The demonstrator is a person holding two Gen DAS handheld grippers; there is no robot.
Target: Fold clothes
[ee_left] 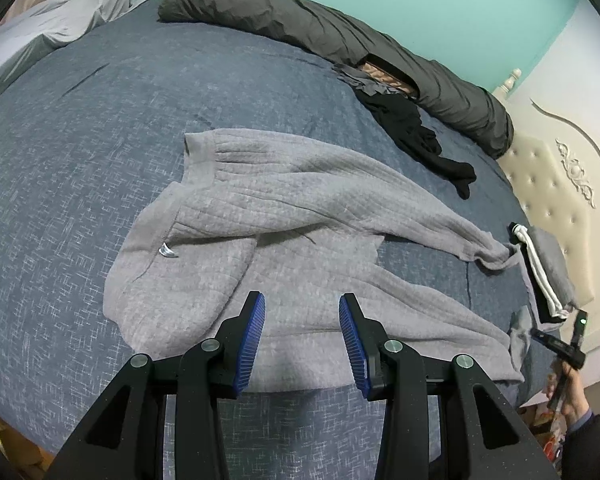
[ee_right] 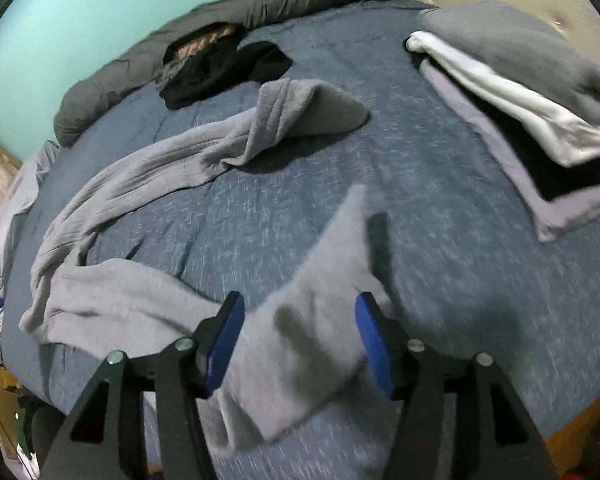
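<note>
- Nearest of all, the left hand-held gripper (ee_left: pixel 302 342) hangs with its blue pads (ee_left: pixel 252 344) parted and nothing between them, over the near hem of the grey garment (ee_left: pixel 284 216)
- That garment, long knit trousers by the look of them, lies spread on the blue bed cover (ee_left: pixel 80 152): waistband at the left, with a small white tag (ee_left: pixel 168 251) showing, and both legs running away to the right
- Further right, the far leg's cuff (ee_left: pixel 496 254) rests against a small stack of folded clothes (ee_left: pixel 544 268) by the cream headboard (ee_left: pixel 556 184); a black garment (ee_left: pixel 416 132) and a dark rolled duvet (ee_left: pixel 340 36) lie beyond
- At the right edge, a hand (ee_left: pixel 568 384) grips the other tool
- Seen from the right wrist, the right hand-held gripper (ee_right: pixel 300 344) stands released, its pads clear of the near leg's end (ee_right: pixel 316 300), which lies loose between them and looks blurred
- My guess is the leg has just been laid out for the fold. To do it well, I would smooth both legs straight and lay one on the other before folding, take cuff and waistband by their very edges, and keep the far cuff from dragging the folded stack askew
</note>
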